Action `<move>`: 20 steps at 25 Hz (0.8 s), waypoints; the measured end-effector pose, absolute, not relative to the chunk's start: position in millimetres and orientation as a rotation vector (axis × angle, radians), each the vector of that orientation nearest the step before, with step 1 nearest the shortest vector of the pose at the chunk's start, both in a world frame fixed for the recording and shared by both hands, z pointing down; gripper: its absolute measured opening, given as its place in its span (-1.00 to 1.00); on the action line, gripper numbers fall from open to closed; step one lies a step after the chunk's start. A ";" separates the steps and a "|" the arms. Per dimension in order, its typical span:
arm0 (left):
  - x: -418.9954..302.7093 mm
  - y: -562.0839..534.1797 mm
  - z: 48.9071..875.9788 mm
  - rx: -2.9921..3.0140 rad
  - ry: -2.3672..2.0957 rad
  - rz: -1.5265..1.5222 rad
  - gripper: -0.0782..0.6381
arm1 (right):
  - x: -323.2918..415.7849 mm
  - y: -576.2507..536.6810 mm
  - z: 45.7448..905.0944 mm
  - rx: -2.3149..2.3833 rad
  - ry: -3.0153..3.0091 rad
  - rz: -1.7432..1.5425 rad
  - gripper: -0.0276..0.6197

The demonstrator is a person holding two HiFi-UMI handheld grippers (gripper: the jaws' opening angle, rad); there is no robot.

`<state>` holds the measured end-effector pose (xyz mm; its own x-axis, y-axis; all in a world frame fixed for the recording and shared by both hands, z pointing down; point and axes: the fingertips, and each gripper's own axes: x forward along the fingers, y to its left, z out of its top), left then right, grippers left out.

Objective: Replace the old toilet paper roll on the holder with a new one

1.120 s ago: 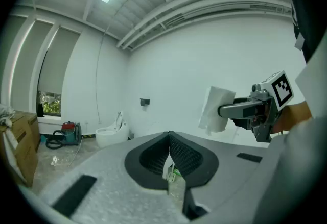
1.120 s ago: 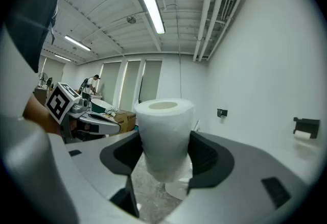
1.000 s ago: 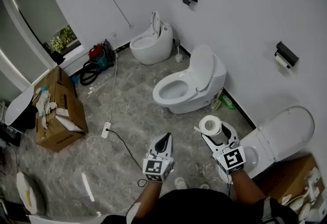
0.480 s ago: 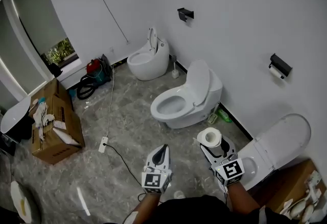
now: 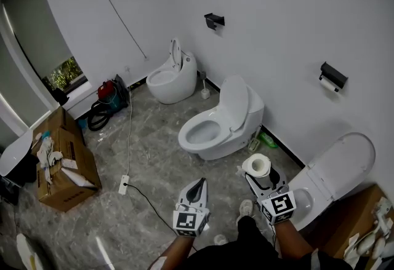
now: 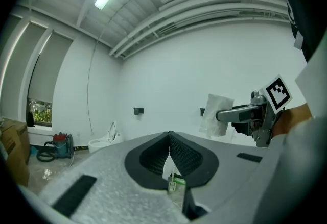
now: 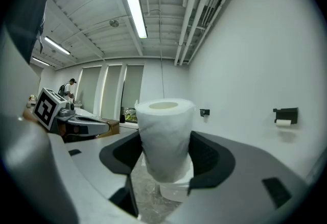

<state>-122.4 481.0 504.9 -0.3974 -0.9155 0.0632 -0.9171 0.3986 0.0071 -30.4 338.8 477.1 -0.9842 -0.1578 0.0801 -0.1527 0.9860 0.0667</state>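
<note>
**New roll in the right gripper, old roll on the wall holder**

In the head view the person holds both grippers low, near the bottom of the picture. The right gripper (image 5: 258,171) is at about five o'clock from the picture's centre. Its jaws stand wide and clamp a new toilet paper roll (image 7: 164,141) from both sides. The roll stands upright, with its open core facing up. In the right gripper view the dark pads (image 7: 205,154) press on the sides of the roll.

The left gripper (image 5: 199,183) is at about six o'clock. Its jaws are pressed together, and the left gripper view shows nothing between them.

The black holder (image 5: 333,74) is fixed on the white wall at about two o'clock from the right gripper, well apart from it. The old roll (image 5: 330,83) hangs under the holder. A second black holder (image 5: 213,19) is on the same wall at about twelve o'clock.

Three white toilets stand along this wall. The nearest toilet (image 5: 337,167) is just beside the right gripper, at three o'clock from it, with its lid up. A cardboard box (image 5: 62,162) stands on the grey floor at nine o'clock.
</note>
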 end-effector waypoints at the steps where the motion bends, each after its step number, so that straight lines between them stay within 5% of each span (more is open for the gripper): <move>1: -126.1 476.2 505.1 1.695 -2.584 0.049 -0.76 | -31.9 333.9 476.9 0.248 -3.046 -0.094 -0.07; 20: -170.5 295.1 515.1 1.889 -2.402 0.096 -0.76 | -56.6 183.8 484.5 0.467 -3.037 -0.075 -0.07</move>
<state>-170.5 295.1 515.1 -0.2345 -0.9665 0.1047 -0.9717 0.2361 0.0030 -56.6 183.8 484.5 -0.9516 -0.3015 0.0594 -0.2982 0.9527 0.0587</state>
